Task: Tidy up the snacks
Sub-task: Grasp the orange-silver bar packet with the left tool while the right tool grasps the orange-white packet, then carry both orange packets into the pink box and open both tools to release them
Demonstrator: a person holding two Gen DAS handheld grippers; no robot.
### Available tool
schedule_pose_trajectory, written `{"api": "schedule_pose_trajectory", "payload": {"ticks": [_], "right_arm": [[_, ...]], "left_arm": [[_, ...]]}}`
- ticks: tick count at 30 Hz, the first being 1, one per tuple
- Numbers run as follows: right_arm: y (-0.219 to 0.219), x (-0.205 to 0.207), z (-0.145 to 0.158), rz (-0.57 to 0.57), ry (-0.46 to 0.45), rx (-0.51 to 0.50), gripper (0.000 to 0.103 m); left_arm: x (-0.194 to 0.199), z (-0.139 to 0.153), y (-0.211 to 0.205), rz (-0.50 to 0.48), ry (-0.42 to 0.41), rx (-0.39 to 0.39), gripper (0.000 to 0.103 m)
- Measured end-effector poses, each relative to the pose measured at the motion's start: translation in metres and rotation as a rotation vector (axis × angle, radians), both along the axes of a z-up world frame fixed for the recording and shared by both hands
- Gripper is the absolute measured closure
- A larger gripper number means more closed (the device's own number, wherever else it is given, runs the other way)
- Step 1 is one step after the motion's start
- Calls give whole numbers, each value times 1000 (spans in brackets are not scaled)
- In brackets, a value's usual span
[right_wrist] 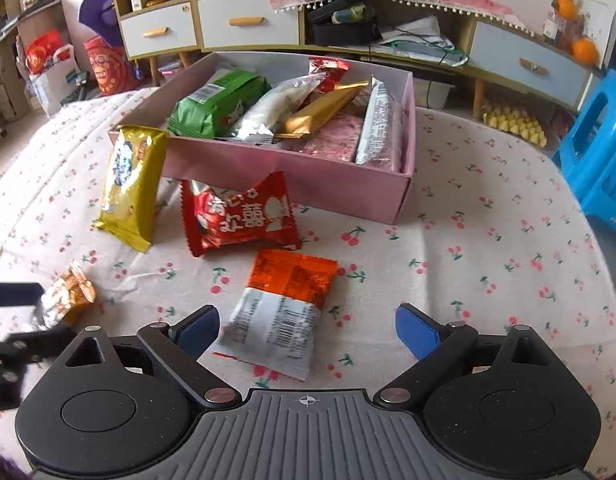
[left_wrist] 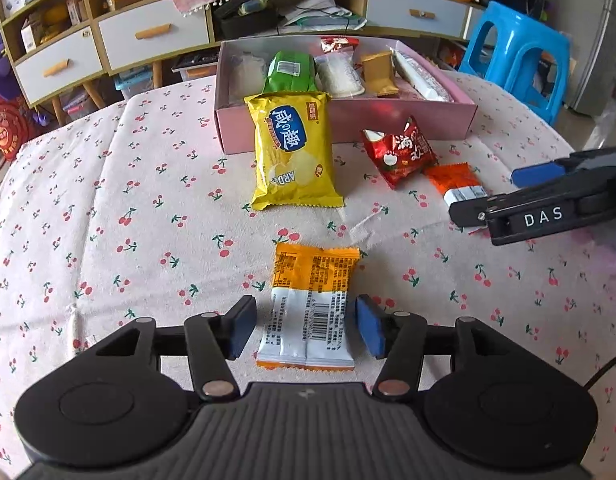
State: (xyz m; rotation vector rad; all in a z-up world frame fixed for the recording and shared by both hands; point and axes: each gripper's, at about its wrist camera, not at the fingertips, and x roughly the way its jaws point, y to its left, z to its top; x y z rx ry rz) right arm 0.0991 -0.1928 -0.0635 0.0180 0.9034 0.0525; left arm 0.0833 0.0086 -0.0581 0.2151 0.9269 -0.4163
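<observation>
A pink box (left_wrist: 348, 120) (right_wrist: 299, 176) holds several snack packets. On the cherry-print cloth lie a yellow cracker pack (left_wrist: 293, 152) (right_wrist: 129, 184) leaning on the box, a red packet (left_wrist: 400, 152) (right_wrist: 239, 212), an orange-red and white packet (left_wrist: 456, 184) (right_wrist: 283, 304), and an orange and white packet (left_wrist: 312, 304) (right_wrist: 67, 300). My left gripper (left_wrist: 305, 330) is open, its pads either side of the orange and white packet, not touching. My right gripper (right_wrist: 308, 332) is open around the orange-red packet's near end.
A blue plastic stool (left_wrist: 516, 56) (right_wrist: 596, 168) stands right of the table. A cabinet with drawers (left_wrist: 147, 36) (right_wrist: 247, 24) stands behind. The table's edge curves round the left and right. The right gripper's body (left_wrist: 548, 208) reaches in from the right in the left wrist view.
</observation>
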Motion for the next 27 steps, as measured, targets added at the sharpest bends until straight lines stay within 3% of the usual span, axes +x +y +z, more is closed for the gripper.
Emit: {"api": "schedule_pose_trajectory", "payload": {"ticks": [10, 16, 18, 27], "right_arm": [[21, 8, -6, 32, 7, -9, 15], [17, 7, -2, 19, -2, 4, 40], [15, 7, -1, 12, -3, 8, 57], [9, 9, 4, -15, 40, 40, 65]], "left_arm": [[3, 0, -1, 20, -2, -11, 55], [6, 1, -1, 37, 1, -17, 63], [6, 1, 0, 43, 4, -21, 64], [8, 4, 3, 64, 36, -52, 66]]}}
